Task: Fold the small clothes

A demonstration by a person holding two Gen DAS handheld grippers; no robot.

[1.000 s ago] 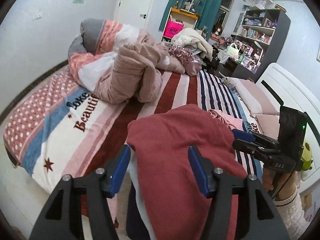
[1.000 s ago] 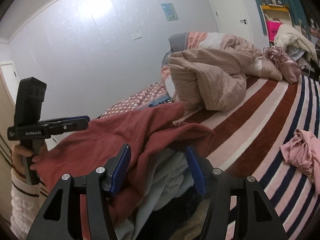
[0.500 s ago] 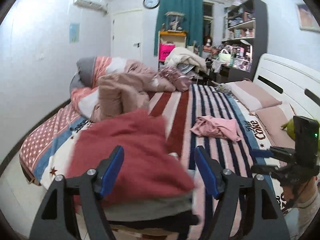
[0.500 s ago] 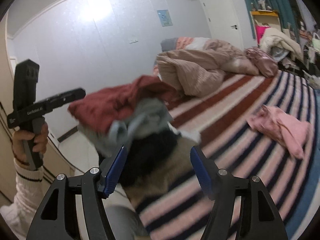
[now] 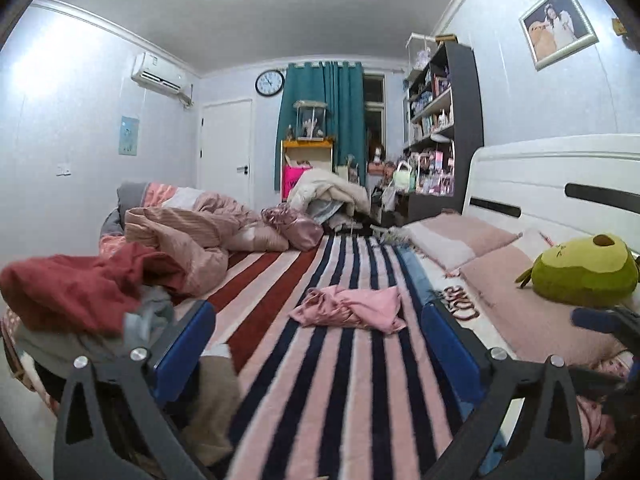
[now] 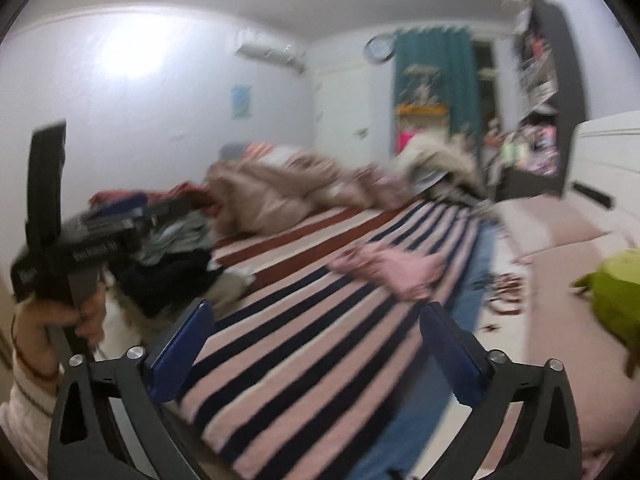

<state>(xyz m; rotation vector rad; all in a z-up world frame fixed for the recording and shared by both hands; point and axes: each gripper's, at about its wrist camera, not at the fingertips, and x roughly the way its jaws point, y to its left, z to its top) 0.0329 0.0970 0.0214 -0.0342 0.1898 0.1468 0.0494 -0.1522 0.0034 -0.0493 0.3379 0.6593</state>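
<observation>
2 grippers face down a striped bedspread [image 5: 340,380], both with jaws spread wide and nothing between them; each has just been opening. At the far left of the bed sits a pile of clothes [image 5: 92,312], a red garment [image 5: 68,288] on top, grey, dark and tan pieces under it, close by the left gripper's [image 5: 318,344] left finger. From the right gripper's [image 6: 316,344] camera, which is blurred, the same pile [image 6: 168,256] lies behind the other tool, gripped in a hand [image 6: 60,312] with a cream, striped sleeve [image 6: 24,396]. Behind the pile a rumpled beige quilt [image 5: 180,240] is heaped against the wall. In the middle of the bed, ahead of both grippers and well apart from the pile, lies 1 crumpled pink garment [image 5: 352,306], unfolded, touched by neither tool. To the right are 2 pink pillows [image 5: 516,304] by a white headboard [image 5: 560,184], and a green plush toy [image 5: 584,272] rests on the nearer pillow. At the far right edge, part of the right gripper shows dark.
</observation>
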